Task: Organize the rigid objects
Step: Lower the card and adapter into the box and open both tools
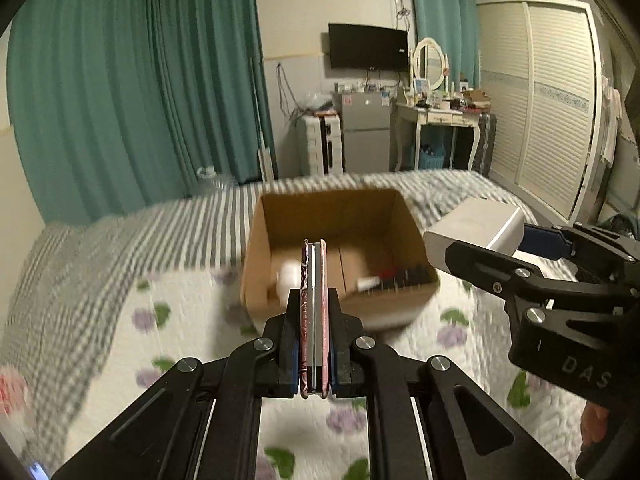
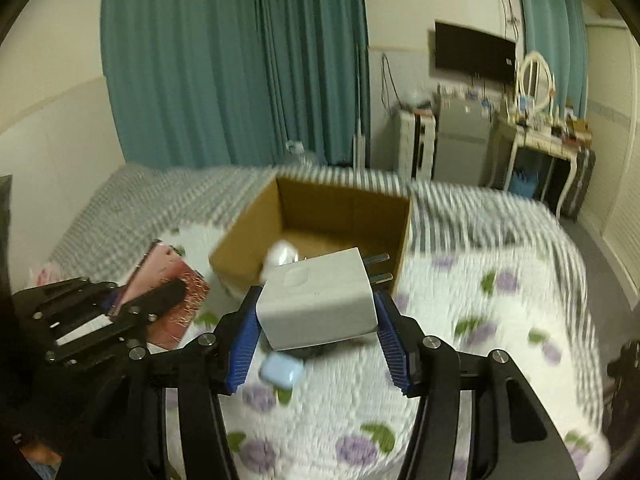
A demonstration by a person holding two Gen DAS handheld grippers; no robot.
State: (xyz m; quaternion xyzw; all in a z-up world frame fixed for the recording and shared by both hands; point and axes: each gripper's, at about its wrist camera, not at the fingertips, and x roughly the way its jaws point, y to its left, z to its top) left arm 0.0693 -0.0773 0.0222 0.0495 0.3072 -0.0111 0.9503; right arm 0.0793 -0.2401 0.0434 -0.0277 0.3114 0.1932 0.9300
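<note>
Bed [image 1: 120,320] is carrying the box [image 1: 332,216] at frame centre. Left claw [image 1: 314,316] is clamping a pink book [image 1: 314,304] edge-on, lower centre. Right claw [image 2: 318,320] is gripping a white charger [image 2: 320,300], centre. Blue case [image 2: 281,372] is lying below it.

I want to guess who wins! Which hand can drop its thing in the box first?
Probably the left. Its gripper holds the pink compact lined up straight at the cardboard box. The right gripper, shut on the white charger, comes from the side, nearly as close, so it's a close race.
</note>
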